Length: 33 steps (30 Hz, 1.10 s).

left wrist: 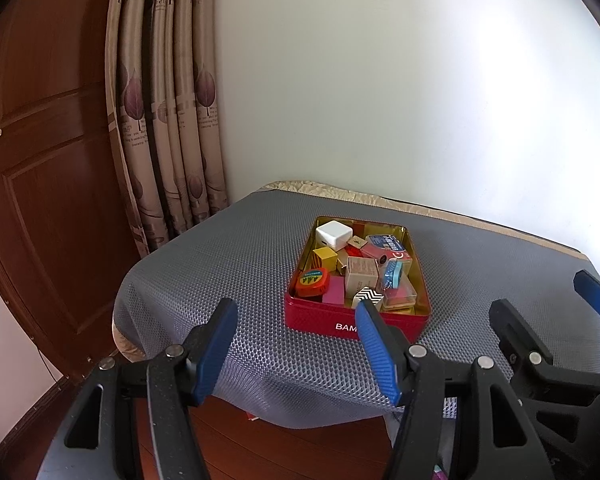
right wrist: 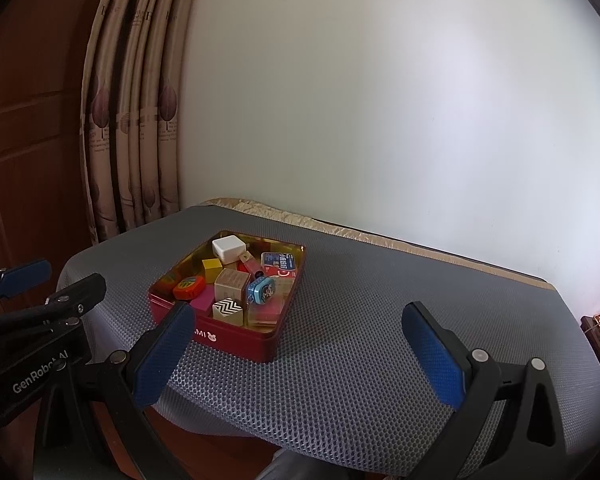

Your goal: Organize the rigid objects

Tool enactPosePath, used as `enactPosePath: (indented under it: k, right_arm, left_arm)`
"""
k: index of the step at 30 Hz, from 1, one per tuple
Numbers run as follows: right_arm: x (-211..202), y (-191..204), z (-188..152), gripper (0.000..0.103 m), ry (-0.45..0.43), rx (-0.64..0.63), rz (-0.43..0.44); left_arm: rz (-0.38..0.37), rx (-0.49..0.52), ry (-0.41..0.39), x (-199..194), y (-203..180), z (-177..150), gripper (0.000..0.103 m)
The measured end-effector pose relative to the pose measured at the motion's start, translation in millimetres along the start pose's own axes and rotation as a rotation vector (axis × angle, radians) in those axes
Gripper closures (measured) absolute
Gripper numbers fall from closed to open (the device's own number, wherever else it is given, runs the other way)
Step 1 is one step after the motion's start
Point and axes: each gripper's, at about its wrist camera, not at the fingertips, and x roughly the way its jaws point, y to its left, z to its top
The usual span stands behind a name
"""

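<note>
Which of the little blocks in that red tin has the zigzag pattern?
The black-and-white zigzag block, at the near edge of the red tin. The yellow block and beige block lie farther back.

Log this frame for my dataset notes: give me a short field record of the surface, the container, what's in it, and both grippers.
surface: grey mesh mat over a table
container: open red tin, no lid in view
contents: white charger, yellow cube, orange tape measure, zigzag block, blue tin, beige box, others
left gripper: open, short of the tin, holding nothing
right gripper: open, over the mat beside the tin, holding nothing
</note>
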Motion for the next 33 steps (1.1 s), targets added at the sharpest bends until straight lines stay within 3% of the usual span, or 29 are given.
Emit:
enactPosePath:
  k: [33]
  right_arm:
    - [-0.2,-0.1,-1.1,0.0,0.008,-0.001,-0.001]
  left_arm:
    - [-0.002,0.007,0.026,3.0,2.1,-0.6,0.04]
